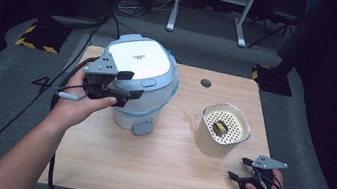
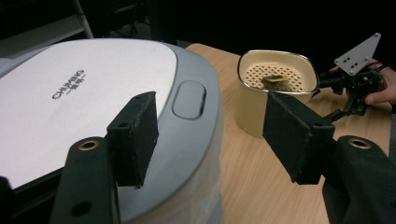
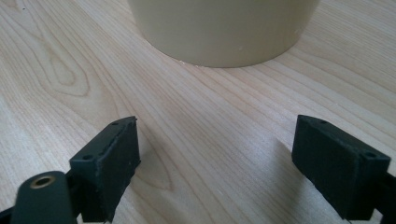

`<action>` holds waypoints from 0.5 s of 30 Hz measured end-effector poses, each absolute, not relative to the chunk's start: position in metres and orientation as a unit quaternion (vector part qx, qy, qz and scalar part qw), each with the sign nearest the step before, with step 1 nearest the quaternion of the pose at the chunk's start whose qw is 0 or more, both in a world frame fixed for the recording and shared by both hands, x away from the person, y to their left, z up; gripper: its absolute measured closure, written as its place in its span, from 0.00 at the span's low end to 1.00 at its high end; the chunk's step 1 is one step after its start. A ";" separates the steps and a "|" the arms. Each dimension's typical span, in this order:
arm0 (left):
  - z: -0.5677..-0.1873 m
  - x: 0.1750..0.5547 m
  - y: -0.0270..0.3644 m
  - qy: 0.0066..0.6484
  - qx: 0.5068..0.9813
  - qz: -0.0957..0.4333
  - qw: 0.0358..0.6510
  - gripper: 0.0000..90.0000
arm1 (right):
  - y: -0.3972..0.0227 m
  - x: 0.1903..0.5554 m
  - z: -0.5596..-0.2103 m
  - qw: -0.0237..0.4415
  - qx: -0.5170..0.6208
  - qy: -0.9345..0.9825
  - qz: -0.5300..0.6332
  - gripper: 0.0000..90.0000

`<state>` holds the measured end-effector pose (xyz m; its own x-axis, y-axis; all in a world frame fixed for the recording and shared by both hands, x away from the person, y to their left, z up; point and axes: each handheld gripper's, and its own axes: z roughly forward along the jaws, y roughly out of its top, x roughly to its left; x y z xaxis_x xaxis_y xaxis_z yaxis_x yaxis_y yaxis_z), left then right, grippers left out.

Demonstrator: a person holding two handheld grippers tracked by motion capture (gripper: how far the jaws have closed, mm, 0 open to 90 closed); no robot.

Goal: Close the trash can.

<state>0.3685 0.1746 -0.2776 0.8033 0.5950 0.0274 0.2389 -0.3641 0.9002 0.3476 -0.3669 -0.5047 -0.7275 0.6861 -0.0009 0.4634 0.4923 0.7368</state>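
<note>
A white and grey-blue cooker (image 1: pixel 140 83) stands at the table's back left with its lid down. My left gripper (image 1: pixel 130 84) hovers at the cooker's front-left rim, open, its pads touching nothing. From the left gripper view the lid (image 2: pixel 70 93) and its oval button (image 2: pixel 189 99) lie just beyond my left gripper (image 2: pixel 210 135). A cream pot with a perforated insert (image 1: pixel 223 129) stands right of centre with a small dark yellowish lump (image 1: pixel 220 128) inside. My right gripper (image 1: pixel 239 168) rests open near the front right corner, its jaws pointing at the pot's wall (image 3: pixel 224 28) with bare wood between them.
The light wooden table (image 1: pixel 145 167) has a round cable hole (image 1: pixel 205 83) at the back. A grey-blue tab (image 1: pixel 142 128) sticks out at the cooker's base. Black cables trail off the table's left edge. Dark floor and a white stand's legs (image 1: pixel 209 9) lie beyond.
</note>
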 end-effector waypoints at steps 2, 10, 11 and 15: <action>-0.281 0.363 0.177 0.261 0.805 0.179 0.502 0.40 | -0.367 0.348 -0.505 0.149 0.338 0.851 0.374 0.17; -0.306 0.343 0.187 0.267 0.808 0.165 0.498 0.39 | -0.367 0.348 -0.505 0.149 0.338 0.851 0.374 0.17; -0.306 0.343 0.187 0.267 0.808 0.165 0.498 0.39 | -0.367 0.348 -0.505 0.149 0.338 0.851 0.374 0.17; -0.324 0.334 0.193 0.277 0.812 0.163 0.487 0.39 | -0.367 0.348 -0.505 0.149 0.338 0.851 0.374 0.17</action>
<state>0.3343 0.1930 -0.3237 0.7934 0.6087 -0.0050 0.2907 -0.3715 0.8818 0.3476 -0.3669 -0.5047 -0.7273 0.6863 -0.0011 0.4634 0.4922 0.7369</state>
